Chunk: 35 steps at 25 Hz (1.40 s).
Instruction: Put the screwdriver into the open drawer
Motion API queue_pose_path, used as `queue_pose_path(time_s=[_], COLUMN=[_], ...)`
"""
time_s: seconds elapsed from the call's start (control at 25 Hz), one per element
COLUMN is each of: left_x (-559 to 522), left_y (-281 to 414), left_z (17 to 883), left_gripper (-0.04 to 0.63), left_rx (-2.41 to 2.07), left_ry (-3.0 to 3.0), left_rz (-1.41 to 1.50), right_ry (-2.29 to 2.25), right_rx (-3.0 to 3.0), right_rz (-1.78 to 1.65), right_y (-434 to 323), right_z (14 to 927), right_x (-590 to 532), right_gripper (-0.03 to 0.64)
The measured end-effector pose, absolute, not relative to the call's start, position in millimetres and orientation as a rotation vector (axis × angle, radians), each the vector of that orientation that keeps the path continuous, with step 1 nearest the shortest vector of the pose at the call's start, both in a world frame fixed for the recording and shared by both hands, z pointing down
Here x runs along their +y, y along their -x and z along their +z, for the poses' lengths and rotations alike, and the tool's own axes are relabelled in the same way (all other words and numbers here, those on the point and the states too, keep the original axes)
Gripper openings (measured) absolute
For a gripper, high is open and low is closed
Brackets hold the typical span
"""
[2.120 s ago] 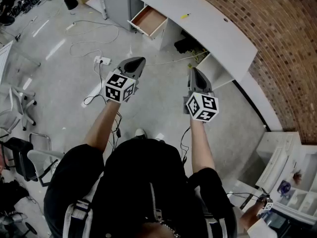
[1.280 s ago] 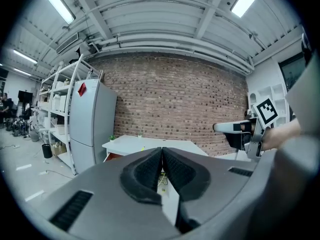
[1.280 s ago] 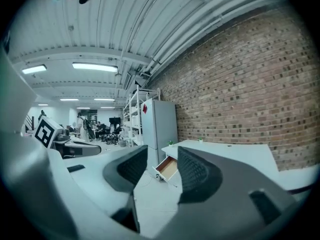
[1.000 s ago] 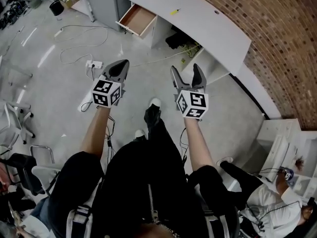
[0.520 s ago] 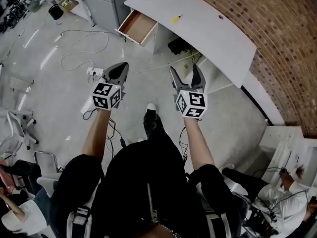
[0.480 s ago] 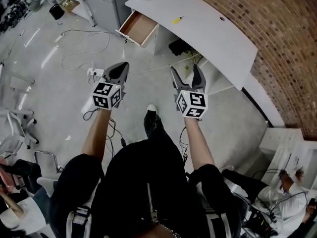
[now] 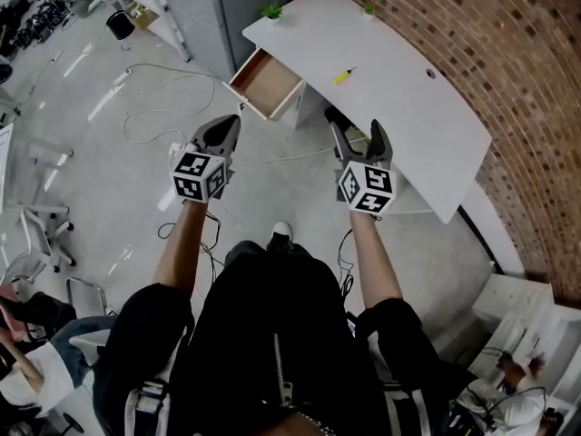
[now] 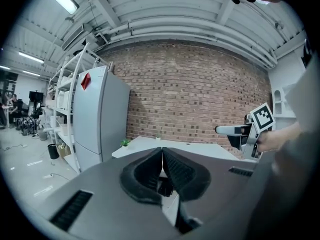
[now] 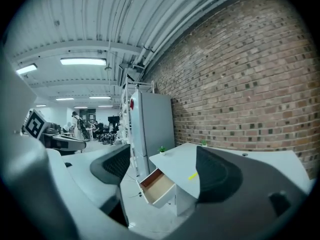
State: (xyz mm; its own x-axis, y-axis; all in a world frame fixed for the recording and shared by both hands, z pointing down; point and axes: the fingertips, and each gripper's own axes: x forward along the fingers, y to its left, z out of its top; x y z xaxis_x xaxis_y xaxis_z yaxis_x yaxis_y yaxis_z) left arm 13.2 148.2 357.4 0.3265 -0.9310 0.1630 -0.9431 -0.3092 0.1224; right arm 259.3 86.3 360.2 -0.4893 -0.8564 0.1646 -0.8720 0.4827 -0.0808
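A yellow screwdriver [image 7: 342,76] lies on the white curved desk [image 7: 399,89], well ahead of both grippers. The open drawer [image 7: 268,83] sticks out of the desk's left end, and its wooden inside shows nothing in it. My right gripper [image 7: 359,133] is held in the air short of the desk, jaws wide open and empty. Between those jaws [image 9: 164,159] I see the screwdriver [image 9: 192,176] and the drawer [image 9: 157,185] far off. My left gripper [image 7: 227,123] is level with it, to the left. Its jaws [image 8: 162,156] are shut on nothing.
A tall grey cabinet [image 7: 227,7] stands left of the desk against the brick wall [image 7: 508,53]. Small potted plants [image 7: 270,11] sit on the desk's far edge. Cables [image 7: 154,89] trail over the floor, and office chairs [image 7: 36,234] stand at the left.
Both grippers have moved forward toward the desk, which now looks nearer and larger. The right jaws, shut at first, have opened wide. The left jaws have stayed shut.
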Motion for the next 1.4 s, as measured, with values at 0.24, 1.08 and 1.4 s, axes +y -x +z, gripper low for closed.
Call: queue_pose_path(time_s=[0.24, 1.08, 1.4], left_x=[103.1, -158.2, -212.8], left_y=[6.0, 22.6, 40.5], left_z=[361.4, 384.1, 407.5], left_gripper=[0.025, 0.025, 0.025], left_rx=[-1.736, -1.281, -1.141], left_ry=[-2.350, -2.659, -2.687], left_rz=[0.078, 0.218, 0.252], right_ry=[-1.496, -1.857, -1.950], right_rx=[-2.625, -2.332, -2.192], right_rz=[0.251, 0.446, 0.572], right_y=[-240.5, -201.5, -191.5], right_z=[360.4, 401.1, 442.0], right_x=[27.5, -154.7, -187.0], right_gripper=[0.411, 0.410, 0.387])
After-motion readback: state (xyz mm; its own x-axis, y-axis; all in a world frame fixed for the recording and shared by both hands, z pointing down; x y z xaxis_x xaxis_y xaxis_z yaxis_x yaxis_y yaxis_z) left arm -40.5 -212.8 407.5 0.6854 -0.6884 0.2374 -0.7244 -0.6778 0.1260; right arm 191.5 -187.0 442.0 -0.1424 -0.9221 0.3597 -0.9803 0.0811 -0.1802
